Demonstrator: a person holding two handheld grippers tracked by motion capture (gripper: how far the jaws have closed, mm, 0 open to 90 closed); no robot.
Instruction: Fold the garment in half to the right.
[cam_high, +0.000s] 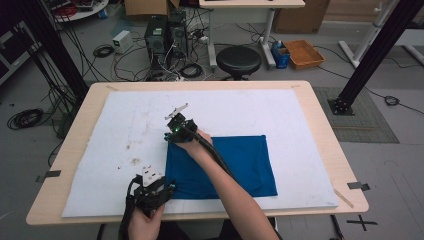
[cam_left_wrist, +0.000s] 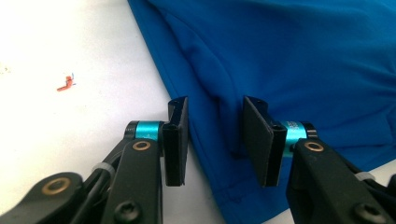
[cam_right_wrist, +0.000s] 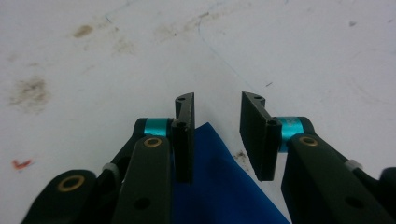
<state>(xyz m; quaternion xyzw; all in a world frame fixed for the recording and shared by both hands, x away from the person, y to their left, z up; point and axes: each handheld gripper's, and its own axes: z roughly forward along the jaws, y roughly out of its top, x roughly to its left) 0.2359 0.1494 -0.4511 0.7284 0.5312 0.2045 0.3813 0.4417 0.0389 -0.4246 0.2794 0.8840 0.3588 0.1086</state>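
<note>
A blue cloth (cam_high: 235, 165) lies flat on the white mat (cam_high: 115, 125), right of the middle. My left gripper (cam_high: 169, 189) is at the cloth's near left corner. In the left gripper view its jaws (cam_left_wrist: 215, 105) stand apart around a raised fold of the cloth's edge (cam_left_wrist: 224, 140), and the pads do not press on it. My right gripper (cam_high: 171, 134) sits at the cloth's far left corner, with the forearm reaching across the cloth. In the right gripper view its jaws (cam_right_wrist: 216, 100) are open, and the pointed cloth corner (cam_right_wrist: 210, 186) lies between them, low down.
The mat covers most of a wooden table (cam_high: 320, 125). Brown stains (cam_high: 134, 161) mark the mat left of the cloth, and a small red speck (cam_left_wrist: 65, 84) lies near the left gripper. A black stool (cam_high: 238, 60), computers and cables stand on the floor beyond the table.
</note>
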